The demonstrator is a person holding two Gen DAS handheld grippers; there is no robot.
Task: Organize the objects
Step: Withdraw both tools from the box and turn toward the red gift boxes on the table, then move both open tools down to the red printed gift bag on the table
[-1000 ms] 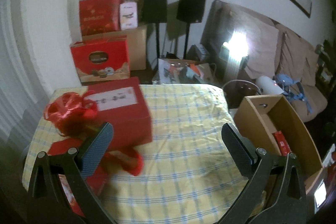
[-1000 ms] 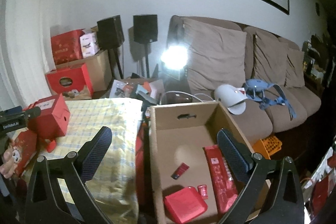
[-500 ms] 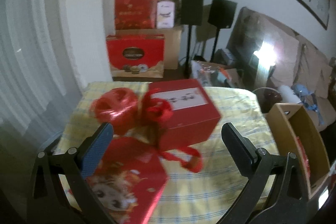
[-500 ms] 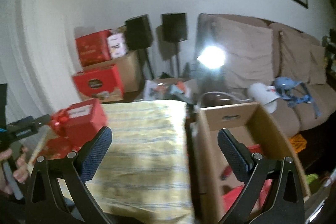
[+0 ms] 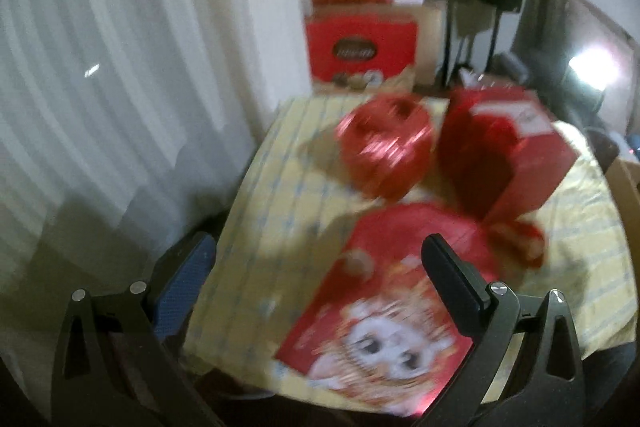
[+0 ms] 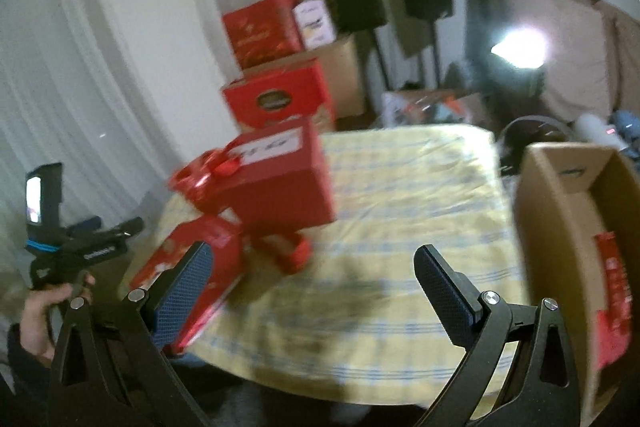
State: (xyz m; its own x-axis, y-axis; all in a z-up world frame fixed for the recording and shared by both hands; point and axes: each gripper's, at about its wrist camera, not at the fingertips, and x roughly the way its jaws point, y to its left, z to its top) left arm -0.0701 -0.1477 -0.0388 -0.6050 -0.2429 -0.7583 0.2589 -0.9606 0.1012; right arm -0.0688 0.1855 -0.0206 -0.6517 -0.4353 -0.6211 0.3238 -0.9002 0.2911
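1. We hold the left claw [image 5: 320,267] with its jaws spread wide and nothing between them, low over the near left edge of the counter [image 5: 280,211], which wears a yellow checked cloth. We judge that this width is meant to take a broad item.

2. The flat red packet with a cartoon face [image 5: 384,311] lies just ahead of that claw, overhanging the counter's near edge. It looks like the easiest next pick, since an overhang gives a jaw room beneath it.

3. Behind it sit the round red ribbon-wrapped bundle [image 5: 386,147] and the red gift box with a white label [image 5: 508,155], close together; blur keeps us from saying whether they touch.

4. We keep the right claw [image 6: 312,291] wide and empty too, hovering over the bare middle of the cloth, between the red items on its left and the cardboard box [image 6: 560,195] on its right.

5. The cardboard box stands open just beside the counter with a red packet [image 6: 610,299] already inside, so we judge it the collecting place and the job partly done.

6. In the right view a hand [image 6: 44,319] grips the left tool's handle at the counter's left corner.
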